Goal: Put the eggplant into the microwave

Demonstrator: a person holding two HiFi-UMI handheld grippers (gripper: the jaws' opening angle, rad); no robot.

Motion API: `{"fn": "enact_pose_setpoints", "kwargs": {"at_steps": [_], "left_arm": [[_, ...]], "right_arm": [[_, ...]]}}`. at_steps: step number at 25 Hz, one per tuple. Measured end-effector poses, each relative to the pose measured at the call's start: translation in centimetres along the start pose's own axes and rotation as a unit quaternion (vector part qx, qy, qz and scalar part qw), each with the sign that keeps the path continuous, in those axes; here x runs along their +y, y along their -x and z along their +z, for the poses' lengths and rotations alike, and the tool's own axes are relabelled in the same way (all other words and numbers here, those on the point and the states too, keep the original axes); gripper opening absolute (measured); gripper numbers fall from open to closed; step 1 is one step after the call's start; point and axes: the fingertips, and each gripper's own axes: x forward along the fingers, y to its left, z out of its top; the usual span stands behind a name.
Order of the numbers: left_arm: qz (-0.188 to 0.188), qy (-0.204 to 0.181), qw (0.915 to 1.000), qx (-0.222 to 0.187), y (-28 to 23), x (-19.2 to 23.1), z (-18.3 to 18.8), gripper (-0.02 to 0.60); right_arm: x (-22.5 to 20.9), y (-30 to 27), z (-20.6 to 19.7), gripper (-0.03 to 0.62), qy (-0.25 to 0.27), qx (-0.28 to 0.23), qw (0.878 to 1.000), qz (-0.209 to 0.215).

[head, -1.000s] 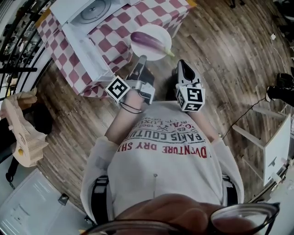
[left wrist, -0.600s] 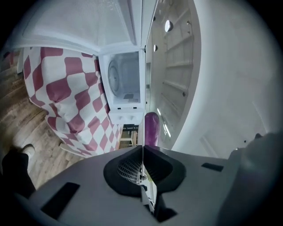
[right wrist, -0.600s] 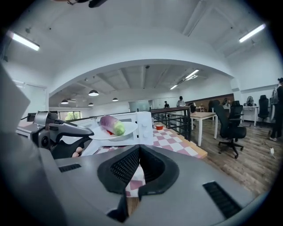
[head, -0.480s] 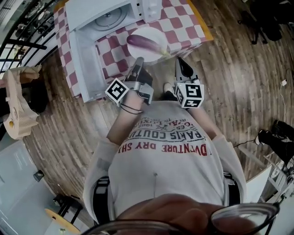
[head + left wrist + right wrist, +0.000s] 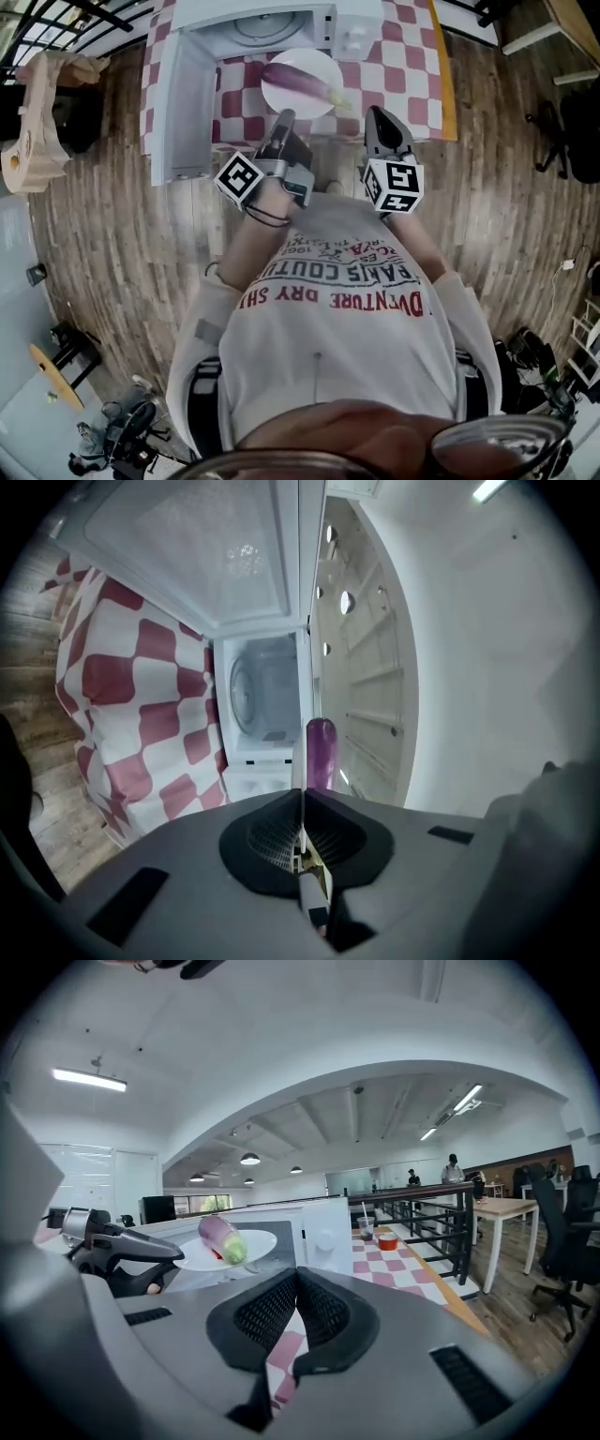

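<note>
- Left gripper [image 5: 282, 120]: jaws clamped on the near rim of a white plate [image 5: 292, 101]. In the left gripper view the rim shows as a thin white edge pinched between the pads. Gripping the rim lets the plate be carried level without touching its load.
- Eggplant [image 5: 300, 82]: lies across the plate with its green stem end toward the right gripper's side. It rides on the plate over the checked tablecloth [image 5: 398, 70], just in front of the microwave and not yet inside.
- Microwave [image 5: 349, 21]: stands on the table. Its door [image 5: 183, 94] is swung wide open to the left, so the chamber and its turntable [image 5: 267, 23] face the plate directly.
- Right gripper [image 5: 380, 120]: jaws together on nothing, held beside the plate and apart from it, probably free to close the door.
- Step in hand, as judged: the approach. The plate has yet to pass through the opening.
</note>
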Motion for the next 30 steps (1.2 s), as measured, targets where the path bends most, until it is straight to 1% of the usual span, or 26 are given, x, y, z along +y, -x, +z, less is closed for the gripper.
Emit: {"fn": "enact_pose_setpoints", "kwargs": {"at_steps": [6,10,13,17,21,25,30], "left_arm": [[0.025,0.004,0.9979,-0.059,0.5,1.7,3.4,0.031],[0.04,0.016,0.9957,-0.082,0.0,3.0,5.4,0.031],[0.049,0.026,0.9948,-0.085,-1.4,3.7,6.6,0.031],[0.036,0.024,0.9955,-0.084,-4.0,3.6,8.6,0.031],[0.057,0.02,0.9945,-0.085,-5.9,5.3,10.7,0.031],[0.063,0.031,0.9937,-0.087,-7.7,6.7,12.4,0.031],[0.091,0.045,0.9906,-0.091,-9.1,9.8,14.0,0.031]], "right_arm": [[1.5,-3.4,-0.1,0.025,0.009,0.01,0.999,0.047],[2.3,-5.5,-0.1,0.025,0.016,0.016,0.998,0.064],[2.3,-7.5,0.0,0.025,0.02,0.021,0.997,0.064],[2.5,-10.7,-0.1,0.025,0.023,0.029,0.997,0.066],[2.6,-13.5,-0.5,0.025,0.028,0.043,0.996,0.068],[2.8,-16.1,-0.9,0.025,0.026,0.057,0.996,0.066],[3.1,-18.7,-1.9,0.025,0.025,0.076,0.994,0.07]]}}
